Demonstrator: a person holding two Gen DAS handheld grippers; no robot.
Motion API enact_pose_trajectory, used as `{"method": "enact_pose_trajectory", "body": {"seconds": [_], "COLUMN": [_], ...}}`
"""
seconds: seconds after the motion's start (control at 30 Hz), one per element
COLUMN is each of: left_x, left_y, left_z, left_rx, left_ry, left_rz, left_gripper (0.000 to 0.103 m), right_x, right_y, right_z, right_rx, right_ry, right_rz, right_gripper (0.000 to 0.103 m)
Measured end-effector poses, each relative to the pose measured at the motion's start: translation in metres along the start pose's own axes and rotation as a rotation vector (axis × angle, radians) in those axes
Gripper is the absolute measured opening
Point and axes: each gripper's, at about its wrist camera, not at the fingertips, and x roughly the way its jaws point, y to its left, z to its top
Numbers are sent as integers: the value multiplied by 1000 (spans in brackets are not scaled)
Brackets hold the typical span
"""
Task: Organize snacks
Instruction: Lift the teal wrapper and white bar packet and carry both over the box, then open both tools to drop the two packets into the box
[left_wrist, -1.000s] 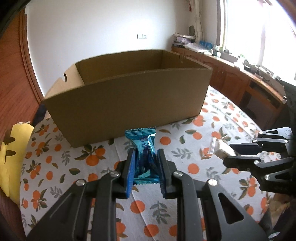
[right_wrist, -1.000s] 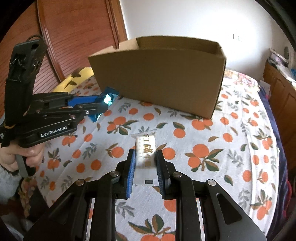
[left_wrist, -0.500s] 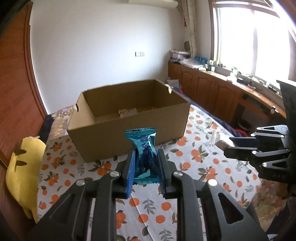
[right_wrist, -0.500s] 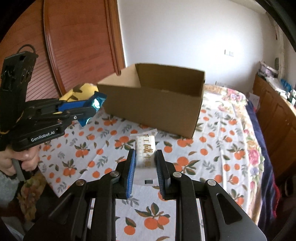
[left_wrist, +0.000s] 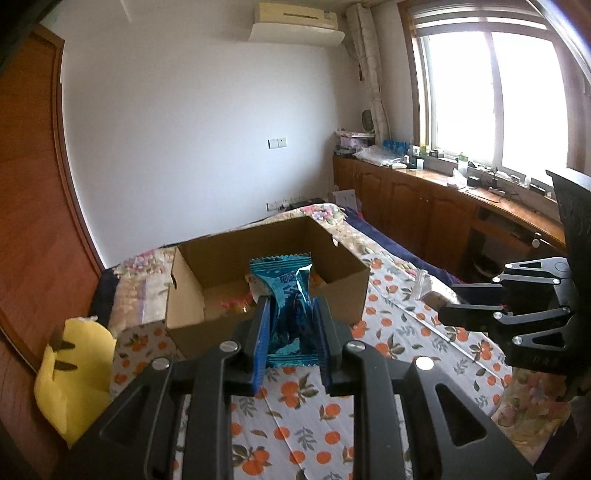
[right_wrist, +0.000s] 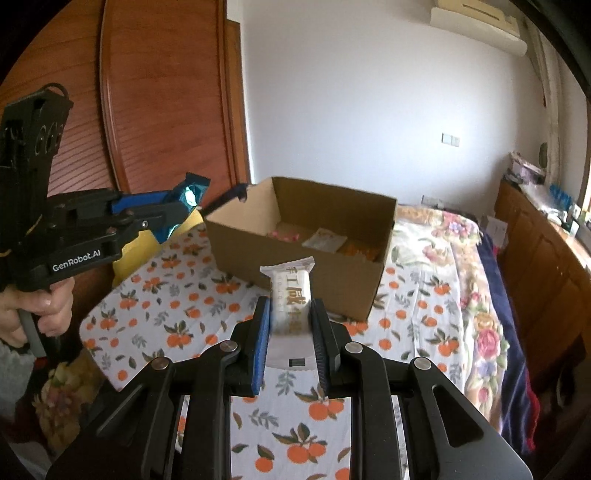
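Observation:
My left gripper (left_wrist: 291, 321) is shut on a blue snack packet (left_wrist: 286, 295) and holds it high, in front of the open cardboard box (left_wrist: 343, 291). My right gripper (right_wrist: 290, 325) is shut on a white snack bar (right_wrist: 290, 295), also raised before the box (right_wrist: 295, 254). The box stands on the orange-print cloth (right_wrist: 177, 314) and holds several snacks (right_wrist: 325, 240). The left gripper with its blue packet (right_wrist: 184, 199) shows at the left of the right wrist view. The right gripper (left_wrist: 454, 308) shows at the right of the left wrist view.
A yellow plush toy (left_wrist: 74, 369) lies left of the box. The cloth covers a bed with a floral quilt (right_wrist: 461, 258). Wooden cabinets (left_wrist: 424, 221) run under the window on the right. A wooden wardrobe (right_wrist: 166, 110) stands at the left.
Both grippers have risen well above the cloth with their snacks. The inside of the box now shows from above.

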Motion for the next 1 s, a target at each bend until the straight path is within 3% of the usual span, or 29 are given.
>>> {"method": "enact_pose_trajectory", "body": {"seconds": [0.53,1.0], "left_x": [59,156], "left_y": [26,79], "left_z": [18,6], "left_rx": [7,-63], "left_ry": [11,107], "left_rz": [11,4], "left_gripper": [21,21], "right_x": [62,150], "right_y": [-17,-39], "right_z": [44,57], "right_rx": [-27,-42], "right_ry": [10,72], "right_rz": [16,10], "right_gripper": [20,20]}}
